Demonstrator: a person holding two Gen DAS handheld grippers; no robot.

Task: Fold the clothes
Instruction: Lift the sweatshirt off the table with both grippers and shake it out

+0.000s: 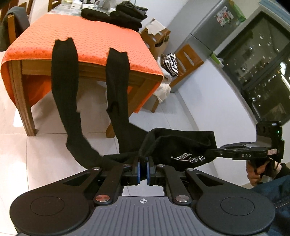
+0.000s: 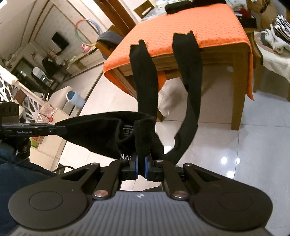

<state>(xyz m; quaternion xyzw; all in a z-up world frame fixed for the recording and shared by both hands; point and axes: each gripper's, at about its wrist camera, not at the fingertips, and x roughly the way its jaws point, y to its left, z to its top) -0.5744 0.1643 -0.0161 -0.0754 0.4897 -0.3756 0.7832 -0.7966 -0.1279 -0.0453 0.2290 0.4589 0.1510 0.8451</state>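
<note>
Black leggings (image 1: 116,94) stretched btwn both grippers & the surface (image 1: 87,32), which has an orange cloth on it. Waistband held up in the air over the tiled floor (image 1: 36,156); 2 legs run from there up to the surface edge, cuffs lying on the orange cloth, mid-sections sagging free w/o touching the floor.

Left gripper (image 1: 143,163): jaws clenched on 1 end of the waistband, fabric bunched right at the blue pads (image 1: 138,169). Right gripper (image 2: 141,159): jaws clenched on the other end, fabric pinched btwn its blue pads (image 2: 136,166). Waistband spans btwn the 2, w/ a silver logo (image 1: 188,157) on the outside in the left wrist view & a printed size label (image 2: 127,131) inside in the right wrist view.

Far end of the surface: stack of folded dark clothes (image 1: 125,16). Wooden chair (image 1: 184,61) beside the surface w/ a black-&-white striped garment (image 1: 171,62) & pale clothes piled on it. A hand (image 1: 257,169) grips the right gripper's handle, dark blue sleeve (image 1: 271,190) behind it.
</note>
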